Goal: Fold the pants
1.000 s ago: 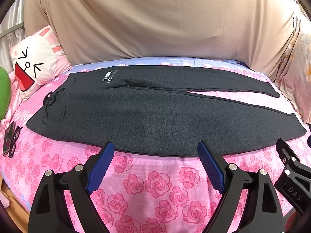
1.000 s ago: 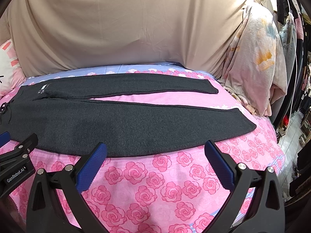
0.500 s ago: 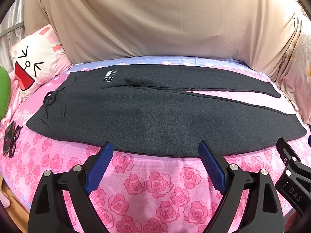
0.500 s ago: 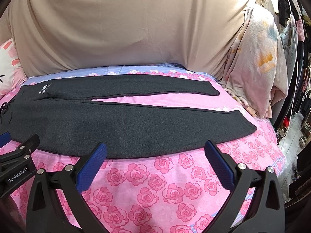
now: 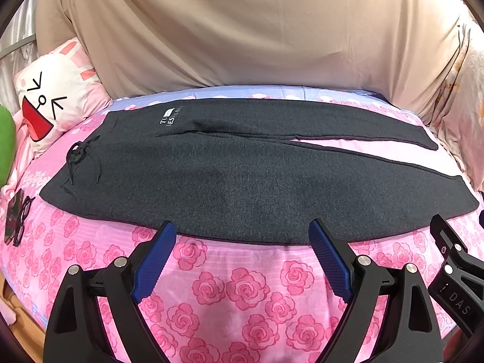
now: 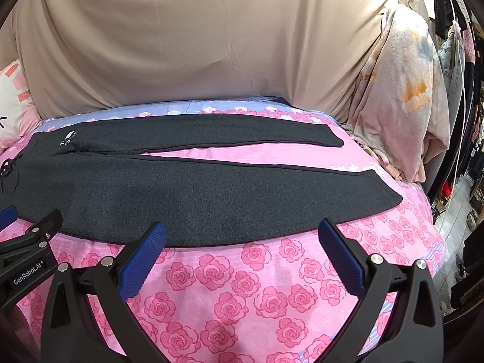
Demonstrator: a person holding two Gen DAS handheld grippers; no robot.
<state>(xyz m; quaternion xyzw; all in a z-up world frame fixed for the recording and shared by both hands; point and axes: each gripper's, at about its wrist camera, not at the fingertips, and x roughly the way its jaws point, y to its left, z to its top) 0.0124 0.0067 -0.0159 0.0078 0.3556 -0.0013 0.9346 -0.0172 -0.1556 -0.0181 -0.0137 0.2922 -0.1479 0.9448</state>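
Black glasses (image 5: 18,222) only left-view

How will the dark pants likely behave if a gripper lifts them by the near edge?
The pants lie flat and limp on the bedsheet, so they would probably drape and sag. The knit looks fuzzy, likely easy to grip. Both legs are spread apart, so the far one may trail.
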